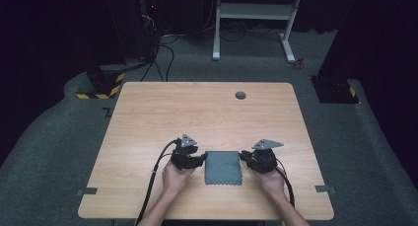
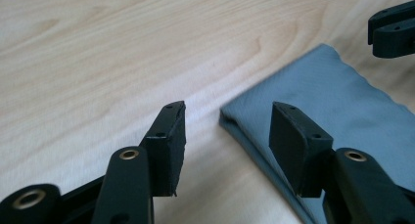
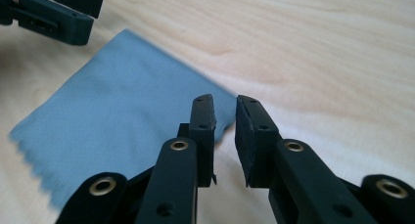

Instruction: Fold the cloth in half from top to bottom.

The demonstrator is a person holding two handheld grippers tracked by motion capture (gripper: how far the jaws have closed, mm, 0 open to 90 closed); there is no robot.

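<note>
A folded grey cloth (image 1: pixel 224 168) lies flat on the near middle of the tabletop (image 1: pixel 197 112). The left tool (image 1: pixel 201 159) at its left edge stands wide open, empty. The right tool (image 1: pixel 242 155) at its right edge is narrowly open, gripping nothing.

A light wooden table (image 1: pixel 148 117) with a visible grain is seen. A folded grey cloth (image 1: pixel 224 168) is laid flat on it, between the fingertips of the two grippers and just beside each. A small round grey disc (image 1: pixel 240 94) is set into the tabletop, well beyond the fingertips, near the far edge.
</note>
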